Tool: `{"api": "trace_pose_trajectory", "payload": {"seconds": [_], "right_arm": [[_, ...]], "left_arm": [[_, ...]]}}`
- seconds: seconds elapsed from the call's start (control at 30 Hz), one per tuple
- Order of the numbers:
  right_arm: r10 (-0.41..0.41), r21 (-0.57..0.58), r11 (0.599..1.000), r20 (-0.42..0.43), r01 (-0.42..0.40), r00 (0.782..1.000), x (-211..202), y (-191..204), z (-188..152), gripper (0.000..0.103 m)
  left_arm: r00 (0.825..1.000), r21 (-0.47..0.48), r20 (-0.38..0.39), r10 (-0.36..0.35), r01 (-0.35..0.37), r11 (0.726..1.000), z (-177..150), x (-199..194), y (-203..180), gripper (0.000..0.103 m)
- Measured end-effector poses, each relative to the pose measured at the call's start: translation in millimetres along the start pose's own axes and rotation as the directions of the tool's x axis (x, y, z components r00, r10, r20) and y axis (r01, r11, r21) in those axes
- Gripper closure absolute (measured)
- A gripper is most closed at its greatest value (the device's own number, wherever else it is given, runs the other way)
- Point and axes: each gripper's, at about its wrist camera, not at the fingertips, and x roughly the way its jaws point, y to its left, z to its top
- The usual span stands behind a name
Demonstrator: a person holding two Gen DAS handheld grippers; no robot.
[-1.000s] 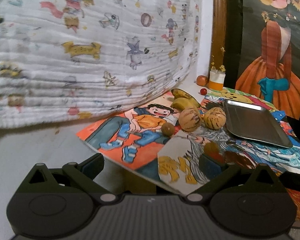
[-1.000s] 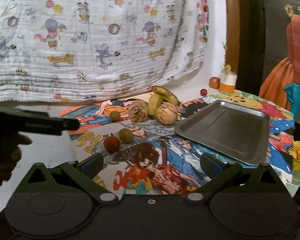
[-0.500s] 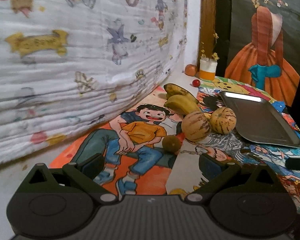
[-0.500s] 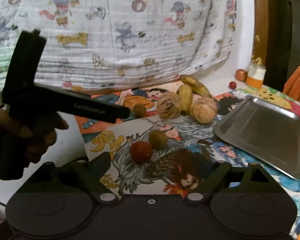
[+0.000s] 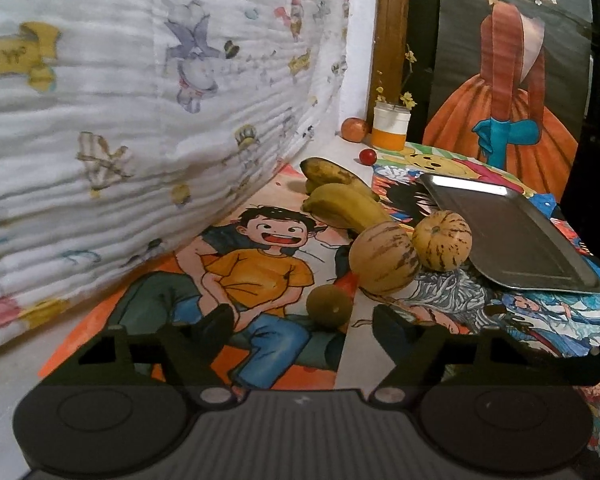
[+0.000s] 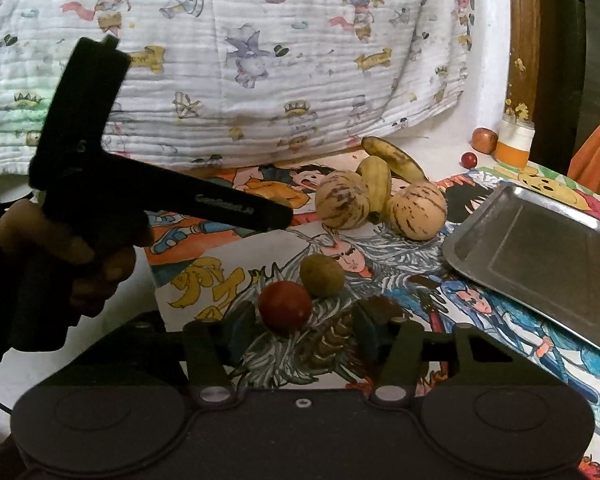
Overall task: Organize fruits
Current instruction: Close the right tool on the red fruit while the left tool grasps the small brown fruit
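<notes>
Left gripper (image 5: pixel 304 322) low over desk, jaws apart, just been closing; brown kiwi (image 5: pixel 329 306) between them, no contact seen. Right gripper (image 6: pixel 296 326) jaws apart, just been closing around red fruit (image 6: pixel 285 306), gaps visible either side. Second kiwi (image 6: pixel 322 275) just behind it. Two striped melons (image 6: pixel 342 199) touch bananas (image 6: pixel 394 159). Steel tray (image 6: pixel 540 256) at right, empty.

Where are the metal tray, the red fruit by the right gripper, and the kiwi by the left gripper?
metal tray (image 6: pixel 540 252), right wrist view, bare floor.
red fruit (image 6: pixel 285 306), right wrist view, front face.
kiwi (image 5: pixel 329 306), left wrist view, centre of skin.
</notes>
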Motion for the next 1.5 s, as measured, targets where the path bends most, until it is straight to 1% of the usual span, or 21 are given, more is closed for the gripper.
{"api": "trace_pose_trajectory", "payload": {"seconds": [0.03,0.13,0.2,0.33,0.43,0.47,0.5,0.57,0.77,0.93,1.17,1.27,1.37,1.5], "right_arm": [[0.002,0.001,1.0,0.0,-0.002,1.0,1,0,0,0.05],[0.009,0.002,1.0,0.002,-0.009,1.0,2,1,1,0.053],[0.011,-0.002,1.0,0.003,-0.011,1.0,2,2,1,0.058],[0.018,-0.008,1.0,0.005,-0.018,1.0,2,2,1,0.064],[0.027,-0.012,1.0,0.008,-0.027,1.0,3,3,1,0.071],[0.03,-0.016,0.999,0.01,-0.03,1.0,3,3,1,0.071],[0.03,-0.018,0.999,0.011,-0.03,0.999,3,3,1,0.071],[0.034,-0.017,0.999,0.013,-0.034,0.999,3,2,0,0.071],[0.051,0.003,0.999,0.02,-0.051,0.999,2,0,0,0.072],[0.061,0.019,0.998,0.033,-0.062,0.998,-4,-3,-4,0.072],[0.08,0.06,0.995,0.063,-0.084,0.995,-17,-13,-9,0.072],[0.088,0.082,0.992,0.069,-0.093,0.994,-20,-21,-12,0.072],[0.101,0.098,0.989,0.068,-0.107,0.993,-25,-29,-15,0.072],[0.114,0.098,0.988,0.073,-0.121,0.991,-32,-35,-15,0.072]], "left_arm": [[1.0,0.0,-0.001,-0.005,0.005,1.0,1,2,0,0.028],[1.0,-0.001,-0.01,-0.017,0.017,1.0,2,7,-1,0.037],[1.0,-0.006,-0.018,-0.025,0.025,1.0,3,10,-1,0.045],[0.999,-0.004,-0.018,-0.035,0.035,0.999,4,13,-3,0.051],[0.998,0.002,-0.027,-0.05,0.05,0.999,4,16,-5,0.056],[0.998,0.004,-0.029,-0.052,0.052,0.999,4,17,-6,0.062],[0.998,0.008,-0.027,-0.051,0.052,0.999,3,17,-7,0.066],[0.998,0.011,-0.027,-0.05,0.05,0.999,3,16,-8,0.072],[0.998,-0.004,-0.029,-0.054,0.054,0.999,2,13,-7,0.073],[0.999,-0.018,-0.023,-0.046,0.045,0.999,-2,2,-13,0.073],[1.0,-0.111,-0.004,-0.018,0.017,0.994,-14,-18,-15,0.073],[1.0,-0.152,0.001,0.002,-0.002,0.988,-19,-27,-18,0.073],[0.999,-0.186,0.003,0.046,-0.045,0.981,-24,-42,-23,0.073],[0.996,-0.247,0.02,0.089,-0.081,0.966,-26,-63,-26,0.073]]}}
